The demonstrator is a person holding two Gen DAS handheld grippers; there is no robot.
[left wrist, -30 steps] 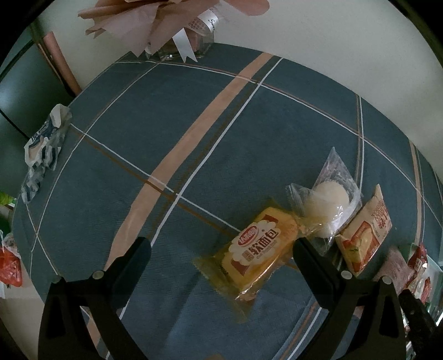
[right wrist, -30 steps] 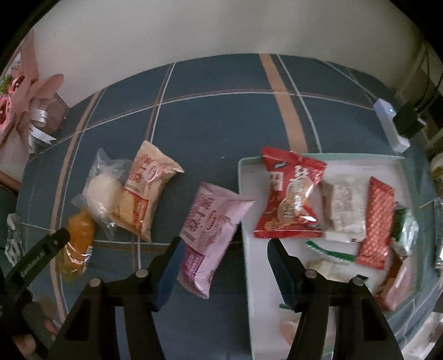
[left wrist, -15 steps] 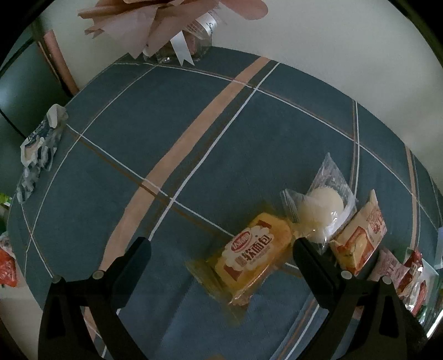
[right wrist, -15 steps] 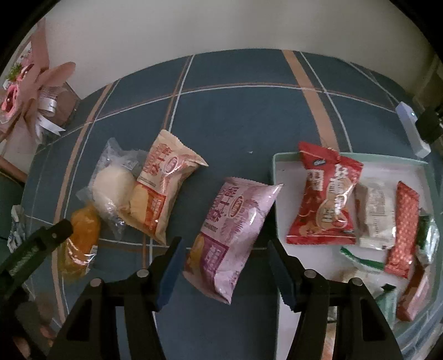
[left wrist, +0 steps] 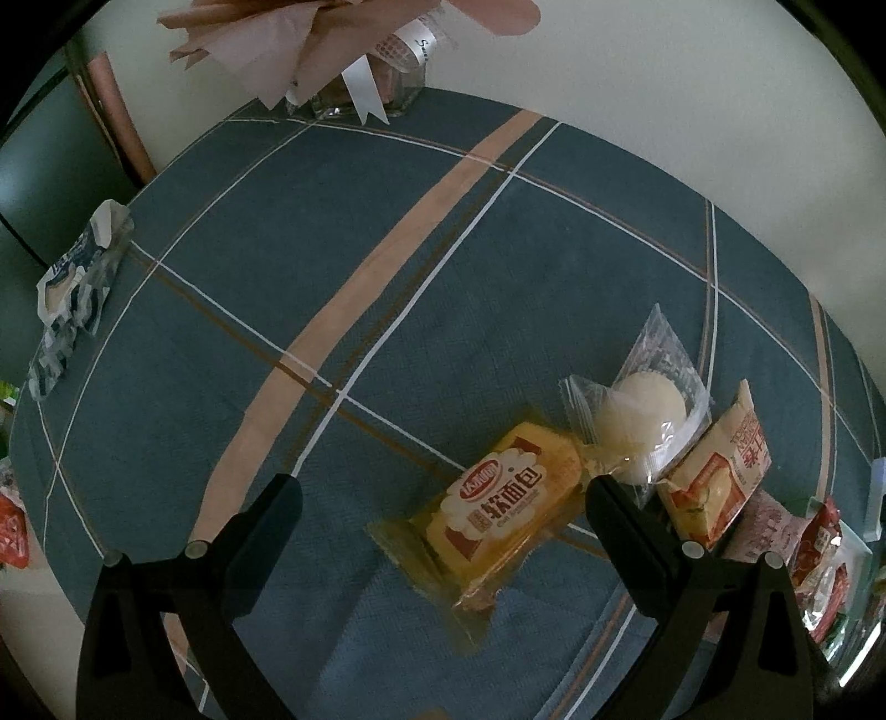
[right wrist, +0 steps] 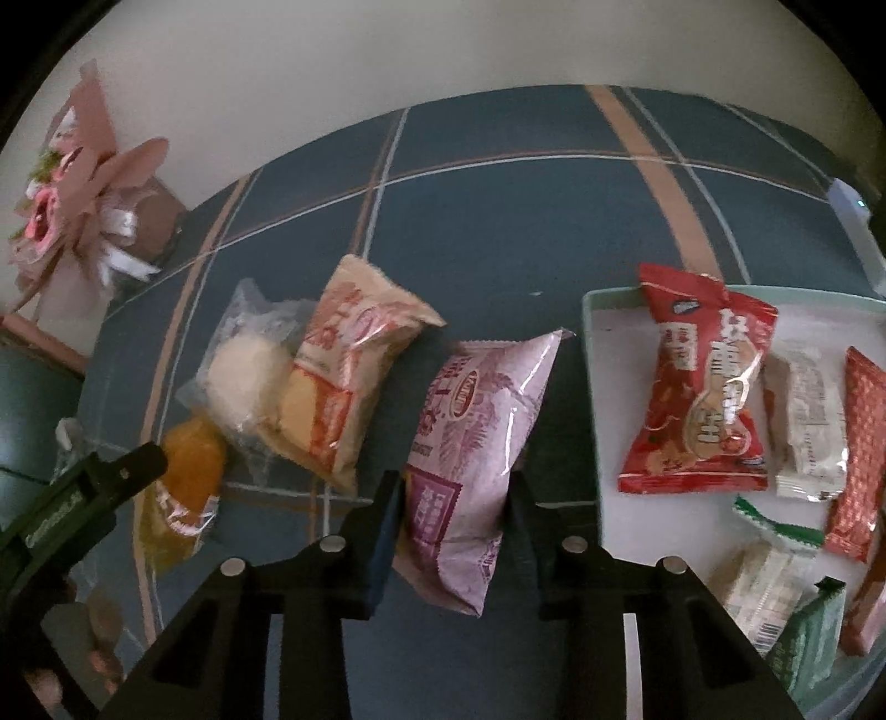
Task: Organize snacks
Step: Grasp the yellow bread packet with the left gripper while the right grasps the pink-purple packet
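Note:
My right gripper (right wrist: 454,487) is shut on the lower end of a pink-purple snack packet (right wrist: 482,399), which lies on the blue checked cloth just left of a pale green tray (right wrist: 590,387). A red packet (right wrist: 700,387) and several smaller snacks lie in the tray. My left gripper (left wrist: 443,490) stands wide open above a yellow bread packet (left wrist: 498,509), touching nothing. Right of the bread lie a white bun in clear wrap (left wrist: 645,426) and a beige-orange packet (left wrist: 714,476). In the right wrist view the bun (right wrist: 243,376) and the beige packet (right wrist: 343,376) lie left of the pink one.
A pink paper bouquet (left wrist: 343,50) stands at the table's far edge against the wall. A blue-white wrapper (left wrist: 72,282) lies at the left edge. A white device (right wrist: 853,232) sits behind the tray. One left gripper finger (right wrist: 83,498) shows at the lower left.
My right gripper came down over the pink packet and its jaws closed onto its lower end. The left gripper stayed open in the same place.

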